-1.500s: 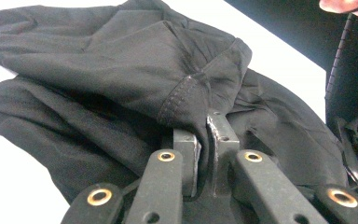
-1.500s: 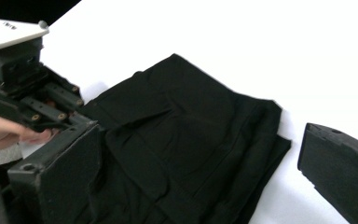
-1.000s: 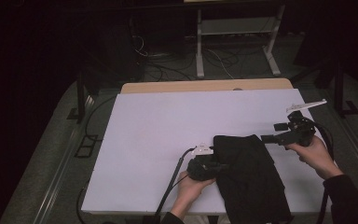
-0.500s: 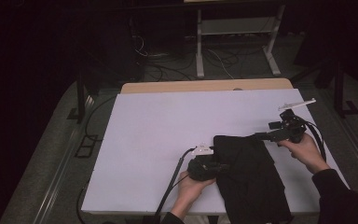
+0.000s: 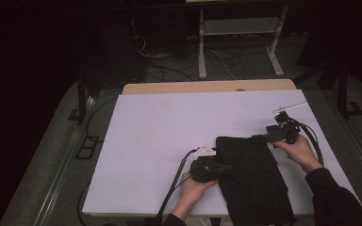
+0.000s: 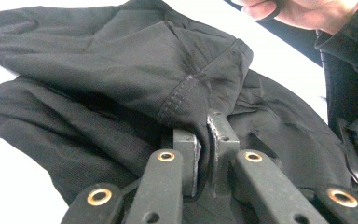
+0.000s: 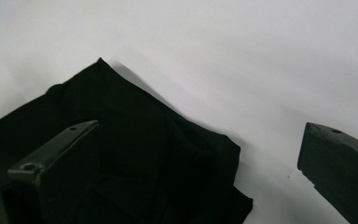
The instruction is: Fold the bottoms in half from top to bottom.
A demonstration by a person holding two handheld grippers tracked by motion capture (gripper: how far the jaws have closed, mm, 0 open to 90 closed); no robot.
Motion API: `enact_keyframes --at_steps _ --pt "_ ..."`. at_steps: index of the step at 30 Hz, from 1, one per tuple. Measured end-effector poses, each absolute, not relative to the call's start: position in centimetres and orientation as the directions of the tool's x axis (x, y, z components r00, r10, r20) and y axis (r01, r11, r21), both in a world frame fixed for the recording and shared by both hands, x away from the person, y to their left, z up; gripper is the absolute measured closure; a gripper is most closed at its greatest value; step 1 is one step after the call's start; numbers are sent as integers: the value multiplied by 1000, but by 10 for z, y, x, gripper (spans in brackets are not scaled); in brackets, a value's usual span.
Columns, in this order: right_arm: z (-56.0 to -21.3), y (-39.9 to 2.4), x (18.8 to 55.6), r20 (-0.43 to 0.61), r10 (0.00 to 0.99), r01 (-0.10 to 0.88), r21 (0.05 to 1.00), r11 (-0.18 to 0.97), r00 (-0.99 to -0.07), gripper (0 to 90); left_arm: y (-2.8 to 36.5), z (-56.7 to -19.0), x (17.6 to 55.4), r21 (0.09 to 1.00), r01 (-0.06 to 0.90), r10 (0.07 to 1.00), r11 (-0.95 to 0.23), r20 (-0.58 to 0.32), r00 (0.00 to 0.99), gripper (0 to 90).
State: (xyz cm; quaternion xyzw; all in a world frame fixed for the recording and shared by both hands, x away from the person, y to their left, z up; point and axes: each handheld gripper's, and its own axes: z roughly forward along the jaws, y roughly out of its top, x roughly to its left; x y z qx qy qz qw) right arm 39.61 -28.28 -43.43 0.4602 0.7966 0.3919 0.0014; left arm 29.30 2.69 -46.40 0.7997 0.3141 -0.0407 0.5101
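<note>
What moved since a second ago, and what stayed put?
The right tongs came down and in toward the far right corner of the black cloth, jaws wide open, nothing taken hold of yet. The left tongs stayed put, still pinching the cloth's stitched hem. The cloth itself kept its place on the white table.

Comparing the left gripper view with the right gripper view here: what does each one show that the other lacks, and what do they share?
The left gripper view alone has the left gripper, jaws pinched shut on a stitched hem of the black garment, and the person's other hand beyond. The right gripper view alone has the right gripper, jaws wide apart above a corner of the garment, nothing between them. Both share the black garment on the white table.
</note>
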Motion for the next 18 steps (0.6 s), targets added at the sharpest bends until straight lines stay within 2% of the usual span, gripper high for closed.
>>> enact_keyframes --at_steps 6,18 --pt "-440 -280 398 388 725 746 615 256 -569 5 27 -465 293 790 544 459 -284 -386 800 831" --pt "-451 -273 400 433 698 769 580 269 -571 89 27 -464 293 791 539 461 -289 -378 803 831"
